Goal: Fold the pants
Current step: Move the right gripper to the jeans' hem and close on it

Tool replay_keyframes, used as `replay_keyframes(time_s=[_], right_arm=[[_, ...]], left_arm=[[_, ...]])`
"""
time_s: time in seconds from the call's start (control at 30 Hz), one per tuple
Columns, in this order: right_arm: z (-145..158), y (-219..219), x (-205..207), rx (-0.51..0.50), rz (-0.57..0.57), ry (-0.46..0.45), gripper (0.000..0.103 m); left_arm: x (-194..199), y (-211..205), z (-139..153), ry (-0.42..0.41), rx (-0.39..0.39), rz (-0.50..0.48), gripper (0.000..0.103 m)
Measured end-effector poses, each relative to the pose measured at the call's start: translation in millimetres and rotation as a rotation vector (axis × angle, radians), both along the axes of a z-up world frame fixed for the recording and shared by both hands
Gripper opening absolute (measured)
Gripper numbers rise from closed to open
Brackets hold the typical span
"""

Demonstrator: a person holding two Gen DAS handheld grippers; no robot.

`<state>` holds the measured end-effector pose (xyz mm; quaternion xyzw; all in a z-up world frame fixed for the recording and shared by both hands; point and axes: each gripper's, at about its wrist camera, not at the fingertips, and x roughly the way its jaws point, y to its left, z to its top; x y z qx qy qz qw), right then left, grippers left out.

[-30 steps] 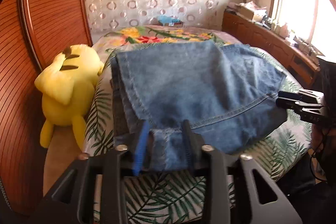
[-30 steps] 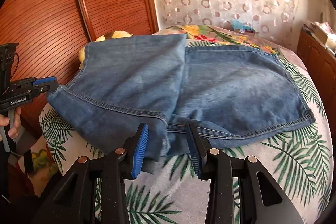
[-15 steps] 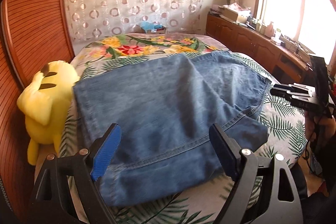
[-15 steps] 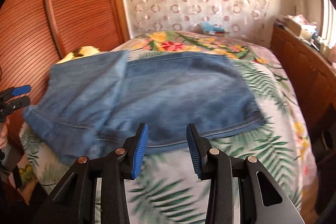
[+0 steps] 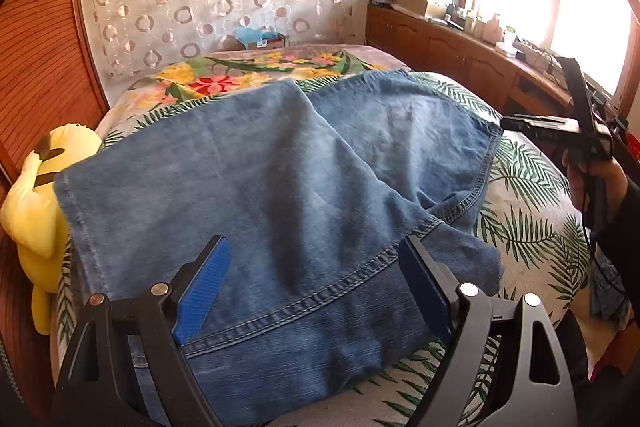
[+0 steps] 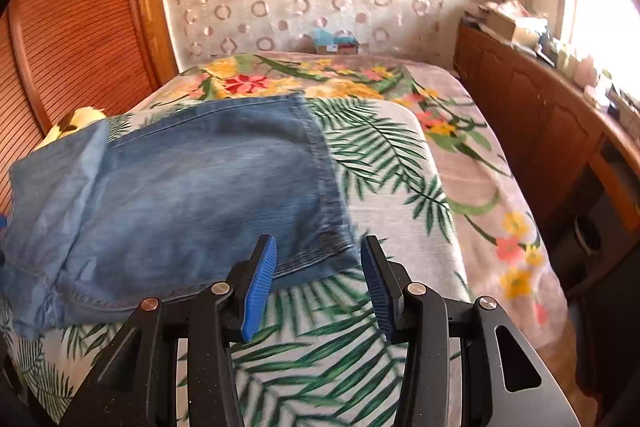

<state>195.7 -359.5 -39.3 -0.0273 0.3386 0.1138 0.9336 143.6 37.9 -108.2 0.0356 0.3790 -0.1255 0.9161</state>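
Folded jeans (image 5: 280, 195) on bed (image 6: 384, 163), plush toy (image 5: 36, 203) at 9 o'clock, left gripper (image 5: 316, 287) and right gripper (image 6: 318, 283) (jaws spread, empty).

Faded matt denim pants (image 5: 280, 195) with raised stitching lie on a soft printed cloth bedspread (image 6: 384, 155), beside ribbed glossy wood doors (image 6: 80, 27), a plush toy (image 5: 36, 203), matt black plastic grippers.

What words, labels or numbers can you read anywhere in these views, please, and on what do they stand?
None can be read.
The box at the head of the bed: its label is too small and blurred.
The clutter on the sideboard: packaging blurred, no legible text.
The jeans and the left hand-held gripper: no visible print.
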Motion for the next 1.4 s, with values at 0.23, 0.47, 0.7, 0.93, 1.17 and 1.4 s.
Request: replay_keyframes(time_s=[0.23, 0.47, 0.7, 0.93, 1.17, 1.4], right_arm=[[1.0, -3.0, 25.6, -0.020, -0.037, 0.045, 0.046], [-3.2, 4.0, 29.7, -0.011, -0.004, 0.082, 0.046], [-4.7, 1.4, 28.5, 0.034, 0.027, 0.101, 0.046], [-6.1, 5.2, 28.9, 0.026, 0.074, 0.112, 0.020], [9.4, -15.0, 15.1, 0.071, 0.061, 0.071, 0.015], [23.4, -43.7, -17.6, 0.094, 0.052, 0.024, 0.014]], left_arm=[[3.5, -5.2, -5.7, 0.023, 0.003, -0.014, 0.086], [6.1, -11.5, -11.0, 0.036, 0.001, -0.021, 0.086], [3.5, -16.0, -16.6, 0.049, 0.007, -0.032, 0.086], [3.5, -15.5, -18.9, 0.054, 0.001, -0.027, 0.086], [-0.1, -12.4, -17.1, 0.052, 0.002, -0.026, 0.086], [-3.0, -7.0, -13.6, 0.042, -0.008, -0.022, 0.086]])
